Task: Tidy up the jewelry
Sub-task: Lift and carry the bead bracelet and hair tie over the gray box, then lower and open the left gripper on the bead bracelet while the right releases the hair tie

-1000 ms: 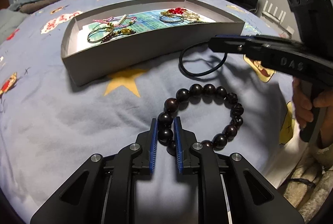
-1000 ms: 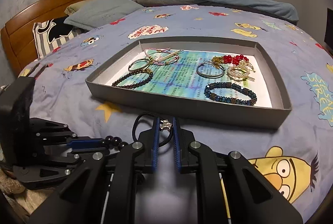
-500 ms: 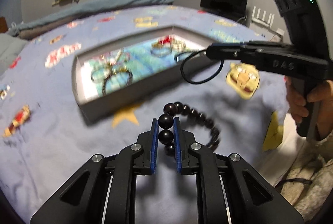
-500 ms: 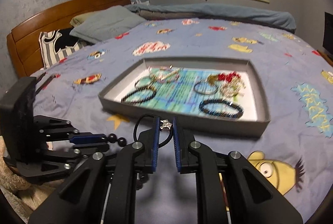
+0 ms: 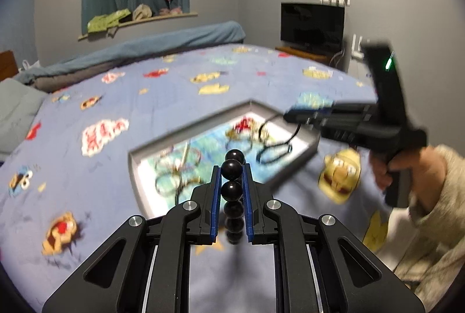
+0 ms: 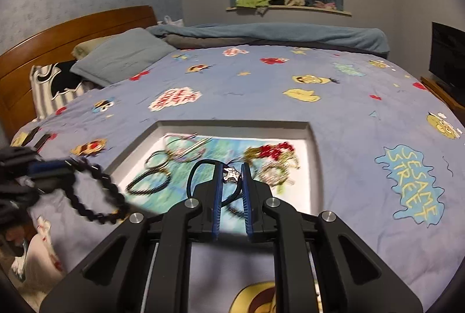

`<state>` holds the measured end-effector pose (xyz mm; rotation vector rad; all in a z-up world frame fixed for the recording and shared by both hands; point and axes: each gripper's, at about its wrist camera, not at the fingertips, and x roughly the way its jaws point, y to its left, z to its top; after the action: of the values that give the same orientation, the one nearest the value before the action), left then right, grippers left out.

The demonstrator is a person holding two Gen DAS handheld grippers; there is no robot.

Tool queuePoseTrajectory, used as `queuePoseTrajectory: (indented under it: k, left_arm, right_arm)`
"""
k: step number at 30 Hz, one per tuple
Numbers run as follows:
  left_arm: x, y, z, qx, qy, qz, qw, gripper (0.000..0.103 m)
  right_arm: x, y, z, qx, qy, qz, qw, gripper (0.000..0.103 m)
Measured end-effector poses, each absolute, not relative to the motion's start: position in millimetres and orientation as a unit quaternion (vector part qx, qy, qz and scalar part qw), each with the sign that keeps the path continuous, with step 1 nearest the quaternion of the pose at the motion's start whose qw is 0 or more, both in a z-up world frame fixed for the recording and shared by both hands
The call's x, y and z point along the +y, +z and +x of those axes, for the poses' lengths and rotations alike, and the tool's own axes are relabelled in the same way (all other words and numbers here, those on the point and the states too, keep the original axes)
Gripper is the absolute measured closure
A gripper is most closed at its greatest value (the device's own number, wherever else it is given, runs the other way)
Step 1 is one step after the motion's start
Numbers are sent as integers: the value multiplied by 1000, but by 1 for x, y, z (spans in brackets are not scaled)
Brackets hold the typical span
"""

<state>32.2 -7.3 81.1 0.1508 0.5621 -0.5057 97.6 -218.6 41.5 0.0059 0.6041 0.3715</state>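
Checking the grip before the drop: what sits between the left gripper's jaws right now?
In the left wrist view, the left gripper is clamped on the dark bead bracelet; its beads fill the gap, above the tray.

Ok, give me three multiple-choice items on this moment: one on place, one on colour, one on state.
1. Where is the dark bead bracelet?
A. in the grey tray
B. between the left gripper's fingers
C. on the pillow

2. What colour is the gripper's finger lining?
A. blue
B. red
C. white

3. The right gripper is
A. open, empty
B. shut on the black cord bracelet
C. resting in the tray

Key: B, beads sit between the fingers; A, blue strips line them; B, the cord's silver charm is pinched.
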Motion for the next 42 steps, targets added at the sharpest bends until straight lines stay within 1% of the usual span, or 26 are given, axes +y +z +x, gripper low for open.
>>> queuePoseTrajectory:
  k: [3, 7, 16, 25, 27, 31, 40, 42]
  left_arm:
    - [-17, 96, 48, 262, -252, 70, 929, 88]
    - [-30, 93, 72, 277, -260, 55, 923, 88]
    - [-53, 58, 126, 329, -272, 26, 904, 88]
    - [-29, 5, 168, 418, -224, -8, 880, 88]
    - [-28, -4, 169, 432, -215, 0, 876, 88]
    - [-23, -10, 174, 435, -201, 2, 878, 88]
    - [-21, -8, 182, 432, -184, 14, 883, 88]
    - [-22, -7, 181, 430, -183, 17, 884, 85]
  right_arm:
    - [-223, 40, 106, 297, 171, 9, 940, 90]
    - [-227, 37, 119, 300, 162, 24, 940, 90]
    - [-209, 31, 162, 325, 159, 22, 932, 90]
    - [-174, 26, 206, 363, 163, -5, 917, 90]
    - [-168, 24, 214, 375, 162, -10, 913, 90]
    - [-157, 17, 227, 397, 159, -28, 904, 90]
    - [-157, 5, 231, 410, 151, -29, 899, 90]
    - [-158, 5, 231, 410, 151, -27, 899, 89]
